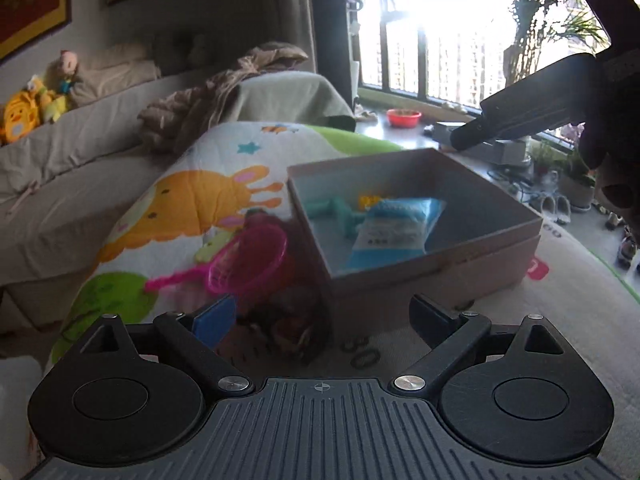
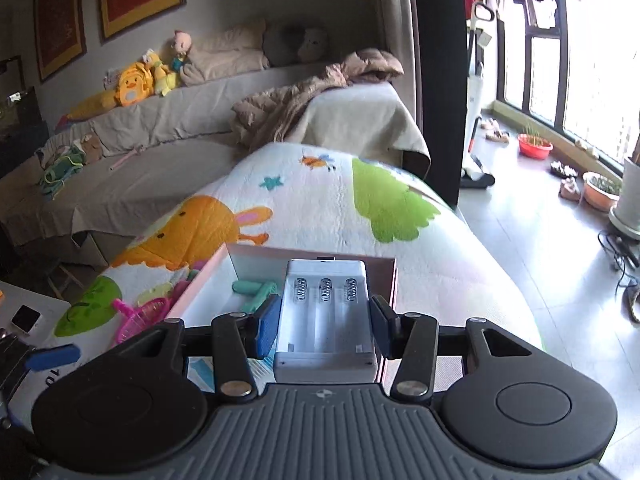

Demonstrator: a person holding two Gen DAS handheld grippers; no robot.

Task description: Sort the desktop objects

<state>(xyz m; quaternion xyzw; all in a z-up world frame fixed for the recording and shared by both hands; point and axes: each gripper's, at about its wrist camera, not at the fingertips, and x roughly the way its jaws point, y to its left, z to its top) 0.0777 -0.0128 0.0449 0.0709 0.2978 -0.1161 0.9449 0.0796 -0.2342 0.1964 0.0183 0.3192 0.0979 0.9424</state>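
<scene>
An open cardboard box [image 1: 440, 264] stands on the cartoon-print cover. It holds a teal toy [image 1: 336, 212], a blue packet [image 1: 396, 228] and a small yellow piece [image 1: 370, 200]. My left gripper [image 1: 324, 316] is open wide, with no pad pressing on anything. A dark blurred object [image 1: 288, 328] lies just ahead of it by the box's near left corner, and a pink net scoop [image 1: 248, 264] lies beyond. My right gripper [image 2: 326, 312] is shut on a white battery case [image 2: 326, 280], held above the box [image 2: 200, 284]. Its dark fingers [image 1: 520, 116] show over the box's far right.
A sofa [image 2: 160, 168] with plush toys and a brown coat runs behind the cover. At the right the cover's edge drops to a tiled floor [image 2: 540, 240] with plant pots and a red bowl by the window. A white surface with a small device [image 2: 26, 318] sits at far left.
</scene>
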